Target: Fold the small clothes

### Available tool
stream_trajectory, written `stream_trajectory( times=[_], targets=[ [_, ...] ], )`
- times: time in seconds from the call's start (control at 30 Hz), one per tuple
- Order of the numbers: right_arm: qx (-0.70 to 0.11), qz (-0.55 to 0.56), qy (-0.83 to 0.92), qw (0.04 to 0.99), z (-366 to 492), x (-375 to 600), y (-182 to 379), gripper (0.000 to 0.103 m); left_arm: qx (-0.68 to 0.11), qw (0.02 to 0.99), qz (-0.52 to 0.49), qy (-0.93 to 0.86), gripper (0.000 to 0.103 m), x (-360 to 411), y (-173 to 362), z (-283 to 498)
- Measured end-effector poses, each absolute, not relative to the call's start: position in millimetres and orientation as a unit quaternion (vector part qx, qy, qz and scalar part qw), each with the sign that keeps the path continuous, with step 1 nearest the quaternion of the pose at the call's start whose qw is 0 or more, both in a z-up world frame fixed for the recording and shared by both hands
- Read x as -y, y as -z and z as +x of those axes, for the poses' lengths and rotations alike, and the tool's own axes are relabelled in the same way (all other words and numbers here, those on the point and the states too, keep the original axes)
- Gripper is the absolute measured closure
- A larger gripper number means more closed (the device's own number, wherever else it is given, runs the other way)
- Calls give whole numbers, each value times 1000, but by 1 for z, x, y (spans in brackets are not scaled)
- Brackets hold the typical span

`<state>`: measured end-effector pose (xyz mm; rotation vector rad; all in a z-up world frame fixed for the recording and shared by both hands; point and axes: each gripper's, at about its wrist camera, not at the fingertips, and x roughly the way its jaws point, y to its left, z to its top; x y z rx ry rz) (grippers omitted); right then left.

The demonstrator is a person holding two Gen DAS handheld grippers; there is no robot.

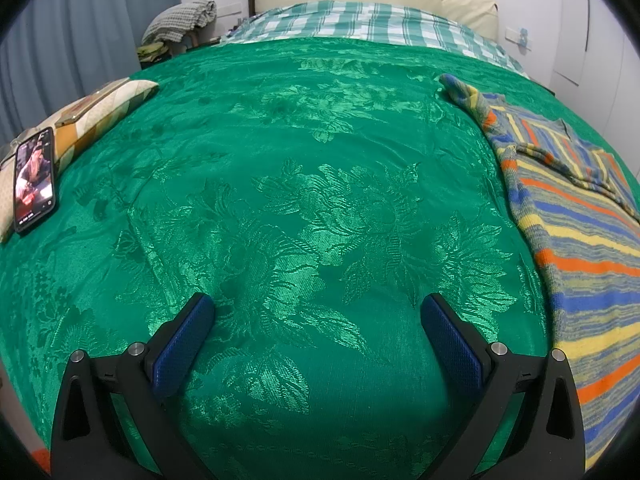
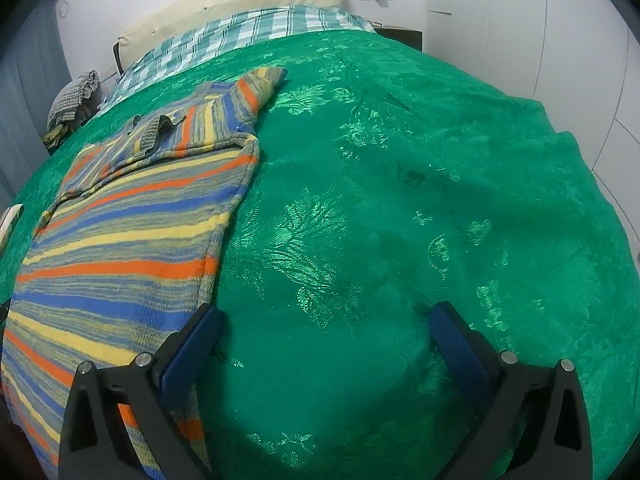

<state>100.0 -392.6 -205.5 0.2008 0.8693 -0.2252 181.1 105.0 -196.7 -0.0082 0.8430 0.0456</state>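
From the left wrist, the left gripper [image 1: 316, 312] has its jaws wide apart with nothing between them. Only the green bedspread [image 1: 304, 168] is under it. The striped sweater [image 1: 576, 248] lies flat on the bed, off to the right of the jaws and well apart from them. If this gripper shuts here, it would grab only bedspread and bunch it up. A phone [image 1: 35, 179] rests on a cushion [image 1: 92, 114] at the left edge. Tugging the bedspread could make the phone slide off.

From the right wrist, the right gripper [image 2: 326, 318] also has its jaws wide apart, holding nothing. The sweater [image 2: 128, 248] lies to the left. Its right edge is just beside the left finger, and that finger sits over the sweater's near corner. The space between the jaws is mostly bare bedspread [image 2: 400, 200]. One sleeve is already folded across the top. A pinch here could miss the sweater's edge, or catch the bedspread with it. Then the fold would come out crooked.
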Motion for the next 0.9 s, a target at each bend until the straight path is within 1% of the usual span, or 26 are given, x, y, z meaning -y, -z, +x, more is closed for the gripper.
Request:
stream_trajectory(
  times=[0.9],
  targets=[
    [-420, 89, 111, 896, 105, 390, 209, 0, -409, 912, -4, -22, 0, -105, 197, 181]
  ],
)
